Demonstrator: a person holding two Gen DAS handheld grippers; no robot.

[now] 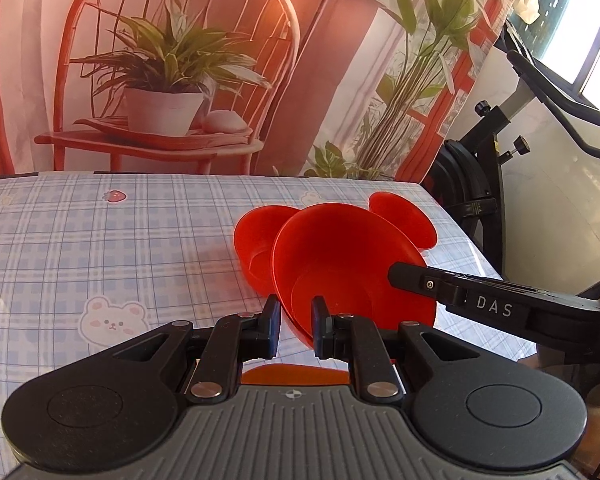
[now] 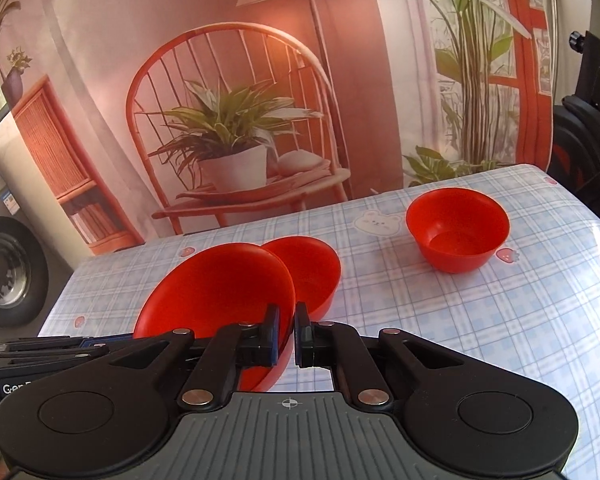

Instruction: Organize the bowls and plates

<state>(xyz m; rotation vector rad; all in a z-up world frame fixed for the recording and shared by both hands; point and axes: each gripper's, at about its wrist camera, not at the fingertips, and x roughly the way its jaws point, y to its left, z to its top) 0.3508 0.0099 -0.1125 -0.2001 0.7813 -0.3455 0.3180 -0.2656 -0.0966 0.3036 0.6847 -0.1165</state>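
A red plate (image 1: 352, 268) hangs tilted above the table, held at two points of its rim. The left gripper (image 1: 296, 330) has its jaws clenched on the near edge, the rim running between the two black fingers (image 1: 270, 326), and the right gripper (image 2: 286, 330) is likewise clamped on the rim at its own side, its jaws almost together with only the thin red edge between them. In the left wrist view the right gripper reaches in from the right and lies across the plate's lower right rim. Just behind the plate, a red bowl (image 2: 314, 270) sits on the table, partly hidden by the plate's raised edge. A second red bowl (image 2: 458, 228) stands upright and well apart, farther back and to the right in the right wrist view, near the table's far right corner. The table wears a blue checked cloth (image 2: 440, 320) printed with small bears and strawberries. Behind it hangs a printed backdrop (image 2: 240, 100) showing a chair and a potted plant, and black exercise equipment (image 1: 500, 168) stands beside the table.
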